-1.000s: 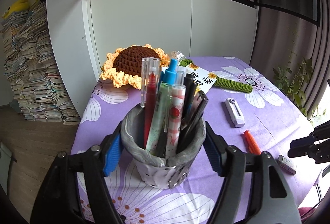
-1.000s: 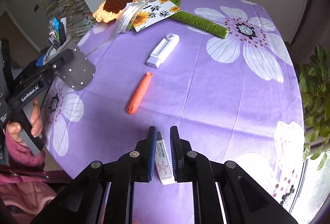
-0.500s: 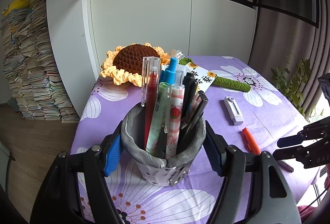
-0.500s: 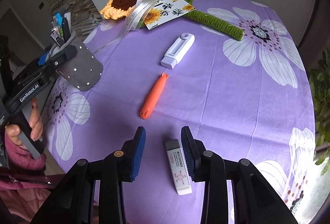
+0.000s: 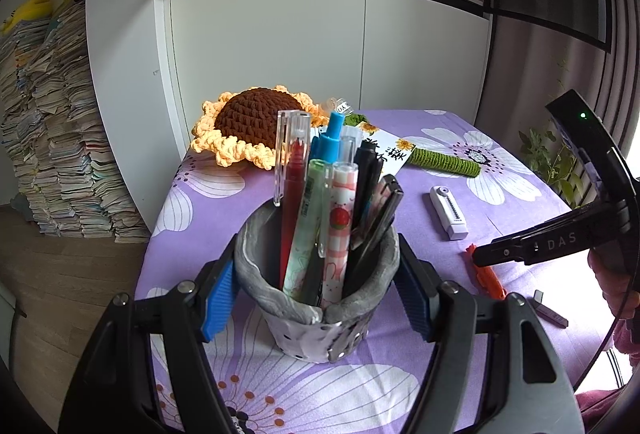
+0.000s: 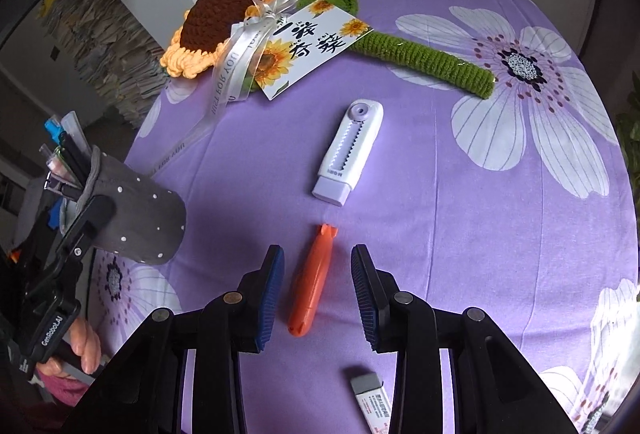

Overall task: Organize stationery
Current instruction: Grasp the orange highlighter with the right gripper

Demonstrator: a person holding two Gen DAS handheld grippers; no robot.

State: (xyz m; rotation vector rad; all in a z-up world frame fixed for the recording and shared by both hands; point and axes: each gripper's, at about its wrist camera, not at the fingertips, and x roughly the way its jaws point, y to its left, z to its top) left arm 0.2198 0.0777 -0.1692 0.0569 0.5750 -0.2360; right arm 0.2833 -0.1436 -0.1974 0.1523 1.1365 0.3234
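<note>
My left gripper (image 5: 316,298) is shut on a grey dotted pen cup (image 5: 316,318) full of pens (image 5: 332,194), held over the table's left edge; the cup also shows in the right wrist view (image 6: 136,218). My right gripper (image 6: 318,290) is open, its blue pads either side of an orange utility knife (image 6: 312,282) lying on the purple cloth. A white eraser (image 6: 370,398) lies just behind the right pad. A white correction tape (image 6: 352,150) lies beyond the knife.
A crocheted sunflower (image 6: 212,22) with green stem (image 6: 424,58), ribbon and card (image 6: 308,50) lies at the table's far side. The purple floral tablecloth (image 6: 460,194) covers the table. Stacked books (image 5: 48,138) and a white cabinet (image 5: 280,50) stand beyond.
My right gripper opened and let go of the eraser, then moved forward to straddle the orange knife. The left gripper kept hold of the cup.
</note>
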